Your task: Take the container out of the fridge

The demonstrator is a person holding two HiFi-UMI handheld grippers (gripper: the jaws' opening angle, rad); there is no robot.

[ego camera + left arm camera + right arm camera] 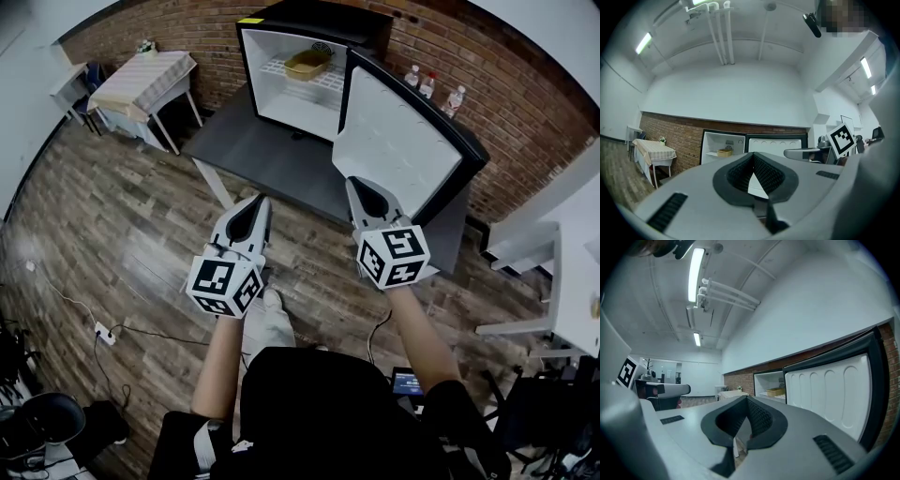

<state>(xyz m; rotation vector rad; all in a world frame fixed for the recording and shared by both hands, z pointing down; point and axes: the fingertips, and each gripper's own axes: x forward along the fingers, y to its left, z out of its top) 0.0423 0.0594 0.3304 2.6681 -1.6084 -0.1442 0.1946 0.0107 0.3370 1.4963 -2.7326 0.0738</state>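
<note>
Head view: a wood-plank floor point(112, 234) runs up to a brick wall point(525, 103). Against that wall stands a dark worktop point(253, 150), and the fridge point(272, 94) sits at its far edge. The fridge door point(403, 141) is swung fully open to the right, its white inner face towards the camera. A side table with a checked cloth point(145, 80) stands well apart at the left, and three bottles point(427, 84) stand behind the door near the wall. Only this view shows the floor, the worktop and the bottles.

Both gripper views look level into the room. They show what the head view lacks: a white ceiling with lit tube lamps point(696, 273) and pipes.

The left hand-held gripper point(259, 204) and right hand-held gripper point(356, 187) are held side by side over the floor, short of the worktop's near edge. The right one is close to the door's outer edge.

- Left hand-held gripper: ribbed pads pressed together at the tips, nothing between them.
- Right hand-held gripper: pads likewise pressed together, empty.

The container point(307, 64) lies inside the fridge on the white wire shelf point(328, 80), towards the shelf's middle, touched by neither tool. It is shallow, tan-yellow and open-topped with a raised rim. In both gripper views it is small; its contents cannot be told.
</note>
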